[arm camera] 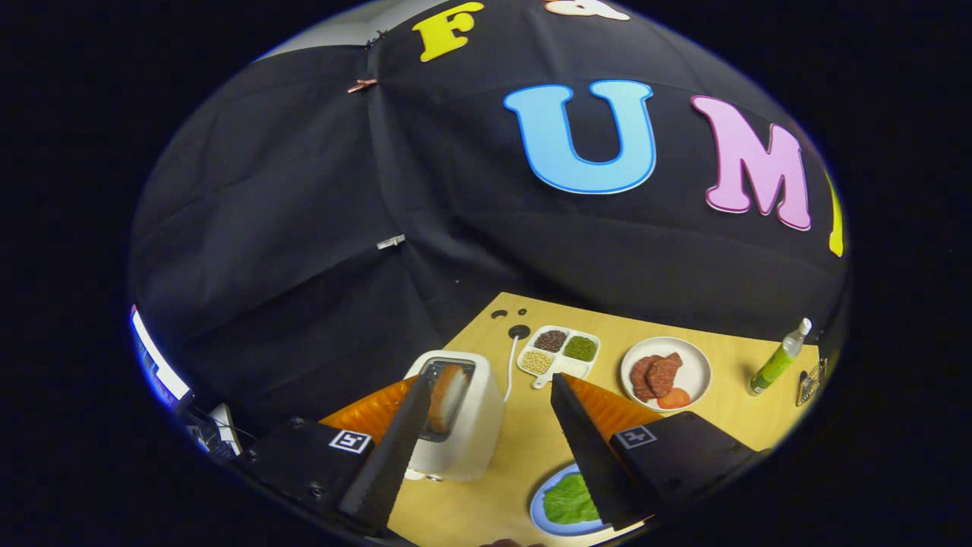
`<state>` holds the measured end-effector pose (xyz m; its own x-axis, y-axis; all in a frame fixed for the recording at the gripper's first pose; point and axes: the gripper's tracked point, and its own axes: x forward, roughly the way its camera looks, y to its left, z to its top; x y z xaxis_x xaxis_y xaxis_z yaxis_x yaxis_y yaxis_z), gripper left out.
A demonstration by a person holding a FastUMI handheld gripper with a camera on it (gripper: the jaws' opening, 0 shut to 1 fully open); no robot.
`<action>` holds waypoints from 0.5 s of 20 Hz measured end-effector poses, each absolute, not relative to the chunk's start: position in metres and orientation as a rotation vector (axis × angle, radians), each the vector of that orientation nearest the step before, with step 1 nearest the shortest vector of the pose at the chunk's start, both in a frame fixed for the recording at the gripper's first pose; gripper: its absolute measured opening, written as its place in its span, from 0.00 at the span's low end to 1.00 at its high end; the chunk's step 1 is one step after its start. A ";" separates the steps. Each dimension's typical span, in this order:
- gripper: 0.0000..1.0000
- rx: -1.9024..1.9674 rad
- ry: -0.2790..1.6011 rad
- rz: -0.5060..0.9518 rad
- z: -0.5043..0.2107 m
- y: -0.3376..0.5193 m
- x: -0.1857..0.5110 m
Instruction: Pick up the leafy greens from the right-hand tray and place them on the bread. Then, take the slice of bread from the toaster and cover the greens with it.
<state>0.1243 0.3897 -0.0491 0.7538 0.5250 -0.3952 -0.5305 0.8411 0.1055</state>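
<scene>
The claw (486,414) is held wide open above the wooden counter (524,448), with nothing gripped between its fingers. The white toaster (459,425) is seen just ahead of the left finger, partly overlapped by it, and a slice of bread (446,396) is seen standing upright in its slot. The leafy greens (569,500) are laid on a blue plate (541,510) low between the fingers, partly hidden by the right finger. Whether bread lies beneath the greens cannot be told. Beyond the fingers, a white divided dish (560,352) of beans and grains is set near the wall, a white plate (666,373) with meat and a tomato slice is found beside it, and a green bottle (778,361) is stood further right.
</scene>
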 end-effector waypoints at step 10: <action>1.00 -0.185 0.552 0.552 -0.139 0.460 0.151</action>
<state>0.1514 0.4602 -0.1386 0.7114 0.4462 -0.5430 -0.5429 0.8395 -0.0214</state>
